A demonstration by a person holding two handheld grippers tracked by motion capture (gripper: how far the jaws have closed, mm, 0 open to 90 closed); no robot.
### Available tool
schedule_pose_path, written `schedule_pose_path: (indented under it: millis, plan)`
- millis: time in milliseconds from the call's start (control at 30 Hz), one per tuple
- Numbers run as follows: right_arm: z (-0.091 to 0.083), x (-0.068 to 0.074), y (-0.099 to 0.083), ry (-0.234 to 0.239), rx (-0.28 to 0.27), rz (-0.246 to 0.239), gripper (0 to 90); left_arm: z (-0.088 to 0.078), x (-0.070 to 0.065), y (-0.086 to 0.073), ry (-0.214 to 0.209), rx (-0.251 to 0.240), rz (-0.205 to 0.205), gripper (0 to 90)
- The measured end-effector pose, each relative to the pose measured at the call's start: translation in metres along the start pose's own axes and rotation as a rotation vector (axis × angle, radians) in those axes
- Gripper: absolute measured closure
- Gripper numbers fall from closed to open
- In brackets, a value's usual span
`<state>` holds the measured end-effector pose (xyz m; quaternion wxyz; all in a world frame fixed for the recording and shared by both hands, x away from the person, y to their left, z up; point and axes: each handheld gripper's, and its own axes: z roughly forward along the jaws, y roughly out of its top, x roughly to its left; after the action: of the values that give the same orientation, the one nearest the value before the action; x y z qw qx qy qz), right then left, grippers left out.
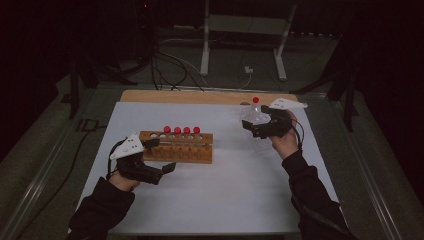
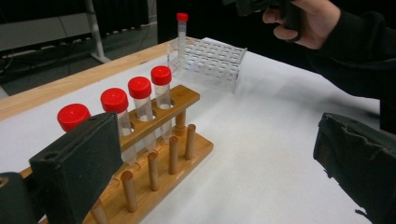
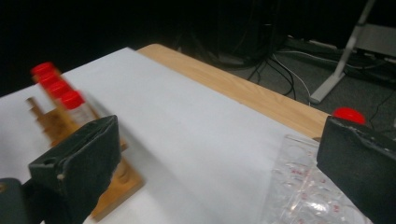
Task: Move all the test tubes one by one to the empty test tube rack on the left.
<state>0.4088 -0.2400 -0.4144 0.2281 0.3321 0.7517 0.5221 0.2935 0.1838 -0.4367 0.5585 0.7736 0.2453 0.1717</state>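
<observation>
White-covered counter (image 1: 215, 200) with a wooden edge, in a dark room. Left claw (image 1: 159, 156) gapes empty beside the wooden rack (image 1: 176, 146). Right claw (image 3: 219, 158) also spread, empty.

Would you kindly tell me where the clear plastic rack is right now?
In the high view the clear plastic rack sits far right on the table, beside the right tongs, holding one red-capped tube.

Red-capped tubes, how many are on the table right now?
5. Four red-capped tubes stand in a row in the wooden rack; the fifth tube stands alone in the clear plastic rack.
</observation>
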Motion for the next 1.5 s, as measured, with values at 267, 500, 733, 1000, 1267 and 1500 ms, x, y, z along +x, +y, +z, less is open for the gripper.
schedule_pose_path:
  millis: [267,500,733,1000,1267,1500]
  plan:
    - [0.017,-0.032,-0.008,-0.070,0.004,0.060,0.1,0.000,0.000,-0.001,0.000,0.001,0.002,1.9]
    - [0.028,-0.047,-0.011,-0.112,0.026,0.094,0.1,0.002,0.000,-0.003,-0.002,0.008,0.005,1.9]
    - [0.039,-0.059,-0.009,-0.158,0.079,0.124,0.1,0.002,0.001,-0.003,-0.008,0.006,0.003,1.9]
    - [0.050,-0.069,-0.007,-0.216,0.120,0.159,0.1,0.002,0.001,-0.004,-0.010,0.011,0.007,1.9]
    - [0.060,-0.074,-0.008,-0.246,0.158,0.187,12.5,0.002,0.002,-0.004,-0.016,0.010,0.005,1.9]
    - [0.067,-0.077,-0.011,-0.263,0.189,0.195,28.8,0.003,0.001,-0.005,-0.021,0.012,0.004,1.9]
